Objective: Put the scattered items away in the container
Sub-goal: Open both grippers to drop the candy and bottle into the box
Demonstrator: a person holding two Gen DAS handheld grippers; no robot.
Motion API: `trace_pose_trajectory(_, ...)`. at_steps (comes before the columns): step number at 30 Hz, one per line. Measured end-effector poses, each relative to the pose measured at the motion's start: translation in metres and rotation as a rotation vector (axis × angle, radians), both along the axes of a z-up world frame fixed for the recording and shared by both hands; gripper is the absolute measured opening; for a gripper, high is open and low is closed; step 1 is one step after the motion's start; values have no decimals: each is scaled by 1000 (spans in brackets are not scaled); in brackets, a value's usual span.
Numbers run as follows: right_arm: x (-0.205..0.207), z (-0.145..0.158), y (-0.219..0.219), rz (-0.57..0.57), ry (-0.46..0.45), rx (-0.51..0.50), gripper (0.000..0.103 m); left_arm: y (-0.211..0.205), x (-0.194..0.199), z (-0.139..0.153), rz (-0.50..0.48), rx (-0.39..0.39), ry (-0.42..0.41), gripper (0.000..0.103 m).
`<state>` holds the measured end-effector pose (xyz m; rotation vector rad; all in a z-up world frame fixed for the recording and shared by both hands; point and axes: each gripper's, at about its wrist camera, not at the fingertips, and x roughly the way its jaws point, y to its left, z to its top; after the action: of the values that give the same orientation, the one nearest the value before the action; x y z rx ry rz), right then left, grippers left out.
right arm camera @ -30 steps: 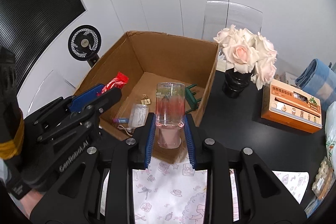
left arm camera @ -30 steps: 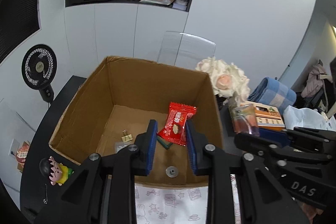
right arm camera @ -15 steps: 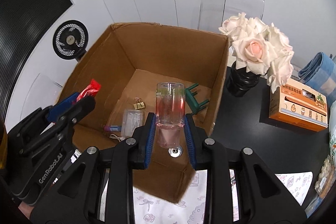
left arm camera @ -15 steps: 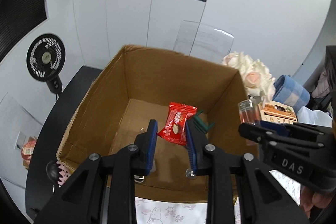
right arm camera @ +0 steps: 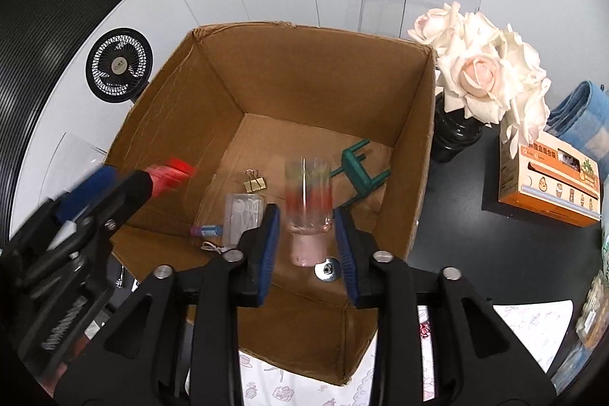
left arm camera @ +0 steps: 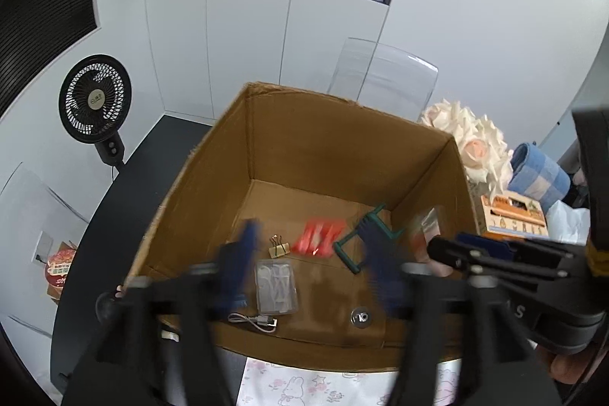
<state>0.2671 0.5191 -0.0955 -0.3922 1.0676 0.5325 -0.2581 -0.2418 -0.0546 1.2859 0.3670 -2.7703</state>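
Left hand-held gripper (left arm camera: 308, 265): I have spread its fingers; the red snack packet (left arm camera: 318, 241) is loose, blurred, over the cardboard box (right arm camera: 304, 71) floor
Right hand-held gripper (right arm camera: 306, 246): I have parted its pads; the glass (right arm camera: 306, 212) stands free between them inside the box
Meaning: both items look released into the box

box (right arm camera: 415, 147) top open, roses (right arm camera: 487, 78) beside rim
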Motion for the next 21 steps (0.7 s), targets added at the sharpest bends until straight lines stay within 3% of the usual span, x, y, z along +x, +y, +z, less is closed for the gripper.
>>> trace_pose_trajectory(3,-3,2,-3,-1,-9,0,81,-9,3,5,19,9,0,88)
trace_pose_trajectory(7,-7,6,-6,1,-23,-1,103,-16,6,5,36,33,-7,90)
trace_pose_trajectory(12,-13,11,-9,4,-40,-1,103,-17,7,4,47,40,-16,102)
trace_pose_trajectory(21,-14,17,-18,0,-48,21,103,-18,12,8,44,45,-3,102)
